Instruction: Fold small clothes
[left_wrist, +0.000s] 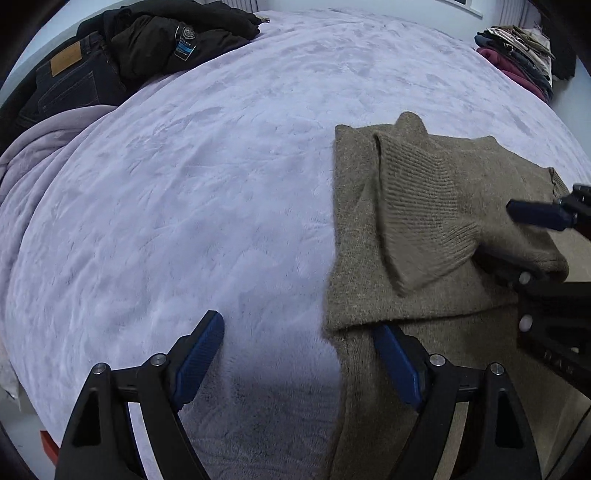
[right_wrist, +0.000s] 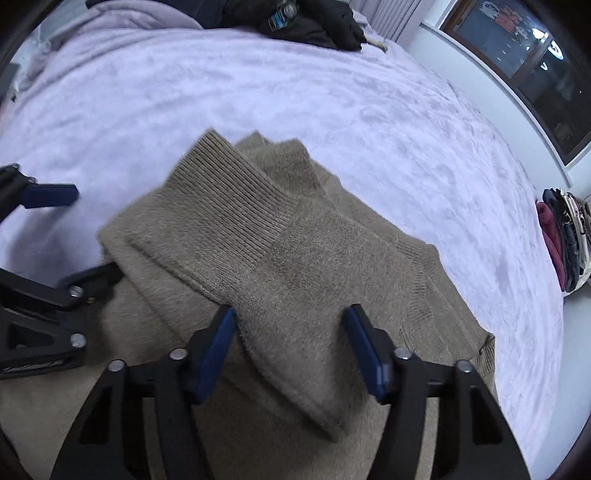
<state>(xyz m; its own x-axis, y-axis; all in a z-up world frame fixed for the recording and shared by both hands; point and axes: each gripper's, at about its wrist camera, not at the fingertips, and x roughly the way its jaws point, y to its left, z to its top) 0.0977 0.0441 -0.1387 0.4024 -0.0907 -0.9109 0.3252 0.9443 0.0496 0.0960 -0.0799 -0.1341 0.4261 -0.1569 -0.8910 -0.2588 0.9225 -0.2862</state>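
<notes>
- Sweater (right_wrist: 295, 266), brown knit, lies partly folded on the lilac plush blanket (left_wrist: 184, 184) covering the bed; its ribbed sleeve (left_wrist: 417, 206) is laid across the body.
- Step in hand, as judged: sleeve fold done, both tools setting up for the next fold of the body.
- Left gripper (left_wrist: 295, 362): fingers wide, straddling the sweater's left edge, one over blanket, one over knit; nothing pinched.
- Right gripper (right_wrist: 291, 347): fingers part-way open around the folded sleeve's end; contact with the pads uncertain.
- Next move calls for pinching the near layers together and carrying them over evenly.
- Dark clothes pile (left_wrist: 147, 40) and folded stack (left_wrist: 521, 55) sit well apart.
</notes>
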